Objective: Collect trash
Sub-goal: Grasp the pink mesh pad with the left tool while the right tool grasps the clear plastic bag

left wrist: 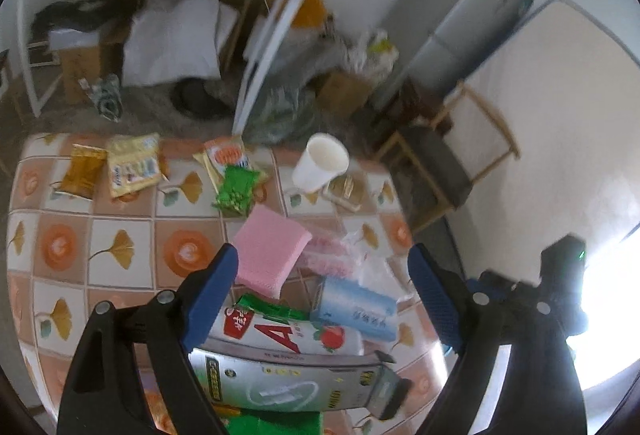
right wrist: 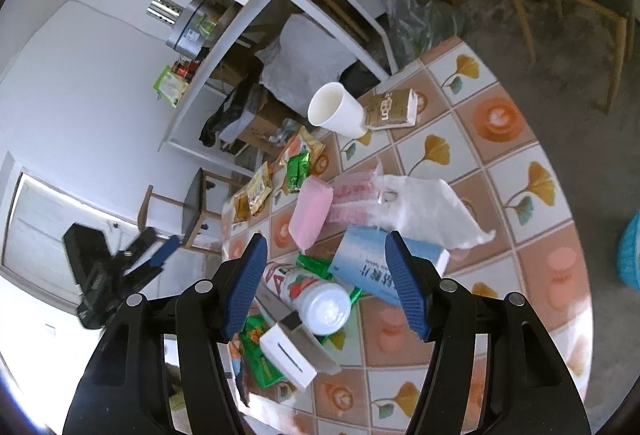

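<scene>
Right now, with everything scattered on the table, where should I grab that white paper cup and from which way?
The white paper cup lies tipped on its side, its base by the gold packet. Probably best to bring the open right hand-held gripper down from above and close across its mid-wall, not the easily crushed open rim.

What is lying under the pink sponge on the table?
The pink sponge rests partly on a clear plastic bag with pink print, and its near end overlaps a green wrapper. Whatever else sits beneath it on the tiled table is hidden.
</scene>
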`<state>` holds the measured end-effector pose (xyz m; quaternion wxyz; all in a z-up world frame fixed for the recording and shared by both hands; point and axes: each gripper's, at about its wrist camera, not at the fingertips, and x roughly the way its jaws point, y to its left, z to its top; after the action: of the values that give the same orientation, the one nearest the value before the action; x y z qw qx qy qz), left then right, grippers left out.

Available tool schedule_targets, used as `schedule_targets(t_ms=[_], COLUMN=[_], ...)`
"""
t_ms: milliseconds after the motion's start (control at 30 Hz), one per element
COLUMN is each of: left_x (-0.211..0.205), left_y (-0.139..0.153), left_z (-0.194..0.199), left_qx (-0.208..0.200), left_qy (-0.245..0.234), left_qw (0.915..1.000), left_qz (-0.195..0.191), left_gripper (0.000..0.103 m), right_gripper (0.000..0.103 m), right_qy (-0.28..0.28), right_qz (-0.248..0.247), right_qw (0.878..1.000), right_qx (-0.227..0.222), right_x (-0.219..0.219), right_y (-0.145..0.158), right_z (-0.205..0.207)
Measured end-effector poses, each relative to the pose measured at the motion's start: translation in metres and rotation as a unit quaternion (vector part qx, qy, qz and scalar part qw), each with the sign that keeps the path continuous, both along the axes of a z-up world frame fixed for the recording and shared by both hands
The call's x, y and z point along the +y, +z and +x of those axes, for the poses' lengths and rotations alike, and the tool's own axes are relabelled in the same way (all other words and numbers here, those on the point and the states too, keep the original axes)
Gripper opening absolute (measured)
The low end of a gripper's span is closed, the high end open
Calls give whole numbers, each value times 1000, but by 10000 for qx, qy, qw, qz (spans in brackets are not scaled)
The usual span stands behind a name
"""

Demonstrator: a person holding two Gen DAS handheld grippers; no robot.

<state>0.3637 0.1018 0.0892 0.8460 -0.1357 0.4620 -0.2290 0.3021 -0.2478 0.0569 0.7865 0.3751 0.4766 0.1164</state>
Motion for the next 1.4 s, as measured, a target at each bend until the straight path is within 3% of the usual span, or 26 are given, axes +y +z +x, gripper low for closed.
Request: schedule_targets(t_ms=[200,333,533,867,1100,1267,1400], left_x=[-43,-74,-99,-106,-101,-99,-98], left_y=[-52,-88,-123,-149,-147,-145,-144], left_z=[29,39,52,62,69,69,67], left_qx=[304,295,315,423,426,448,418], left_qy=[-752,-1209,-1605,-1736,-1577,-1510,-1495], left_qw=[9920,9740,9499,9358,9417,9479,9507], left_qz=[964,1891,2664,3040,2940,2769,2685], left_gripper=[84,84,84,71,54,50,46], right_gripper=[59,58,50,40,40,40,28], right_qy=[153,268,289,306,214,298,355], right_qz=[152,233,267,503,415,431,425], right_qw=[9994,9982,9956,9902,9891,9881,9859], right_qx=[265,483,847,1269,1396,1444,1578], right_x=[8,17,25,23,15,13,18], right_y=[-29,-52,-83,-112,-116,-121,-128], right_z=[31,55,83,95,91,91,95])
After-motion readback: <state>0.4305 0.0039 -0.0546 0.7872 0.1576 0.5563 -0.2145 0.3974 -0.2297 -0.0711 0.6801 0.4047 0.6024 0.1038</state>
